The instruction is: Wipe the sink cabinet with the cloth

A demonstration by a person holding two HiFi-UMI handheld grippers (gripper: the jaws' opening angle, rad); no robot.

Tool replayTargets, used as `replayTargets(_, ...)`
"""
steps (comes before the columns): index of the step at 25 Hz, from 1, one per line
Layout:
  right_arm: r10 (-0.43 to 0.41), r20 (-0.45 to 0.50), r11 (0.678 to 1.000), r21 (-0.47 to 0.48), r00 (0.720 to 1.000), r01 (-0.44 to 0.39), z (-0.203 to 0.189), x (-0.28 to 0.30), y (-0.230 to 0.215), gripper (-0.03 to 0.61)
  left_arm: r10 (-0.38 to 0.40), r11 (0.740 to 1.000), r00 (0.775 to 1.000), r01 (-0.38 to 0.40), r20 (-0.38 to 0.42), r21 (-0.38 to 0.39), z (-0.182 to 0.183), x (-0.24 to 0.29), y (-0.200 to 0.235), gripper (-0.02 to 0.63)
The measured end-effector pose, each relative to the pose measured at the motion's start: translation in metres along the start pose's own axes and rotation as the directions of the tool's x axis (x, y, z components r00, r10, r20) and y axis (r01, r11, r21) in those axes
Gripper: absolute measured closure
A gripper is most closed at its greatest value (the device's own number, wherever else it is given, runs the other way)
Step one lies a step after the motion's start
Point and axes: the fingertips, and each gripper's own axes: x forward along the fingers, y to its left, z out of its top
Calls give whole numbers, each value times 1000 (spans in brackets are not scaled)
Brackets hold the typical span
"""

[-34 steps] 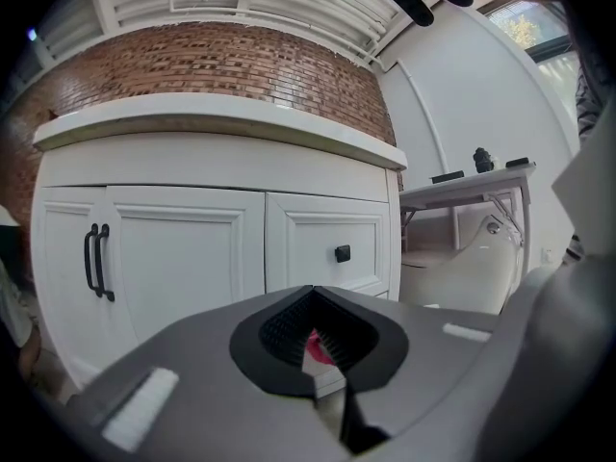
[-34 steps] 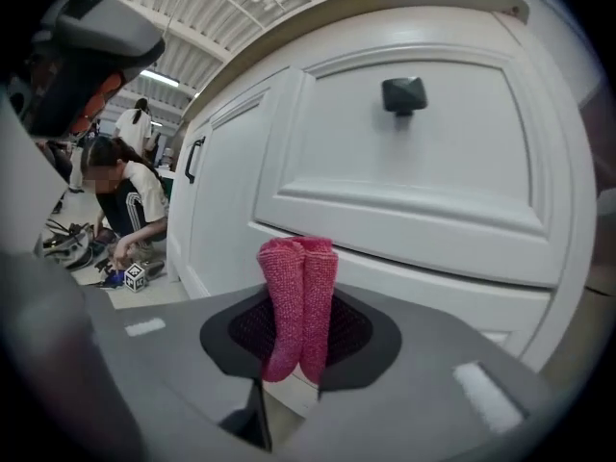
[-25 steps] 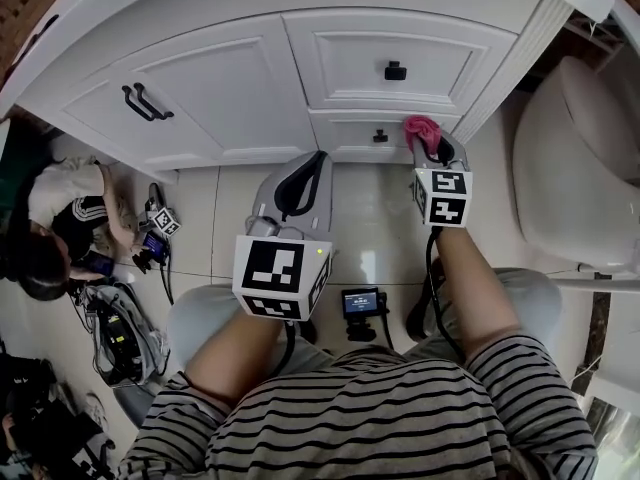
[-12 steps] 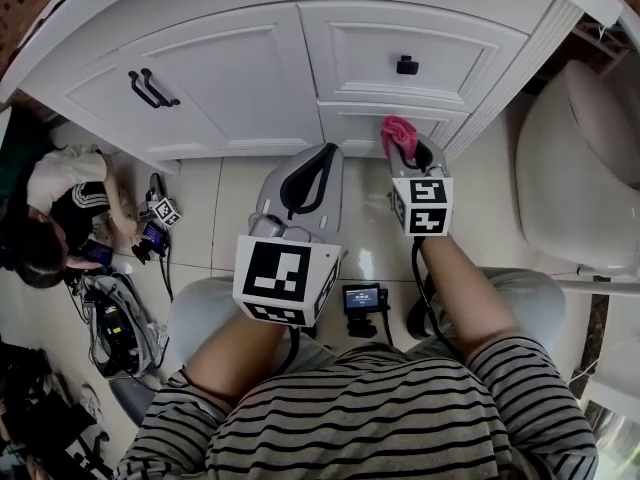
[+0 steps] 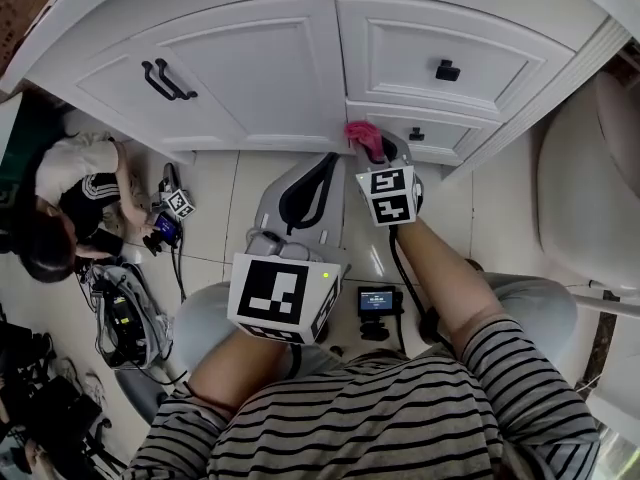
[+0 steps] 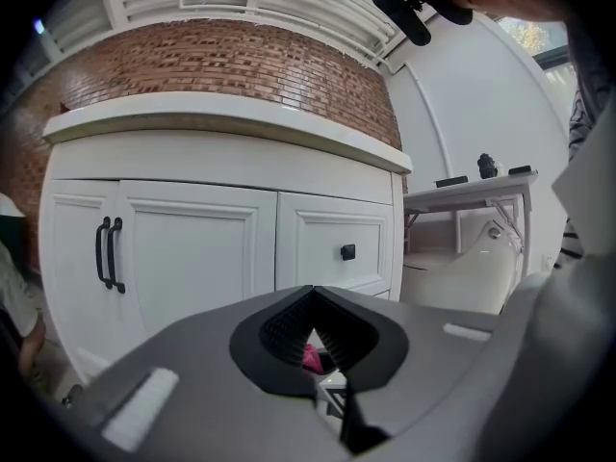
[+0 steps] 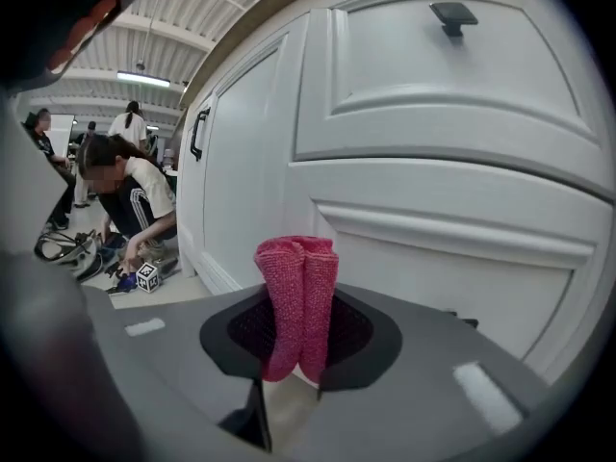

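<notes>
Shifted leftward, the right gripper (image 5: 374, 148) pinches a folded pink knitted cloth (image 7: 296, 301) at the white panelled sink cabinet (image 7: 433, 210) ahead; steady, even pressure seems wise.

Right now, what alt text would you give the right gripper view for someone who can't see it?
The right gripper is shut on a folded pink cloth that stands upright close before the white sink cabinet's drawer fronts. A black knob marks the upper drawer; a person crouches on the floor at far left.

A bathroom is shown: a white cabinet (image 5: 250, 78), a toilet (image 5: 590, 198) beside it, a tiled floor (image 5: 220, 208), a brick wall (image 6: 221, 65) behind.
</notes>
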Motion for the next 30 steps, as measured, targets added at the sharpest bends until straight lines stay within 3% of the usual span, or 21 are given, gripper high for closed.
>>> replayTargets(6, -92, -43, 995, 30, 995, 93, -21, -17, -41, 489, -7, 1000, 1000, 7, -12, -2, -4, 7, -1, 621)
replayTargets(14, -145, -36, 986, 73, 989, 148, -22, -48, -62, 489, -5, 1000, 1000, 5, -14, 8, -3, 8, -5, 621)
replayTargets(20, -151, -25, 987, 44, 988, 152, -23, -65, -78, 486, -15, 999, 1000, 15, -18, 28, -5, 9, -16, 621)
replayTargets(25, -212, -13, 973, 92, 977, 212, -34, -78, -106, 486, -16, 1000, 1000, 17, -23, 26, -7, 6, -19, 621)
replayTargets(30, -220, 12, 969, 116, 975, 217, -36, -71, -114, 488, -20, 999, 999, 21, -37, 39, -12, 8, -23, 621)
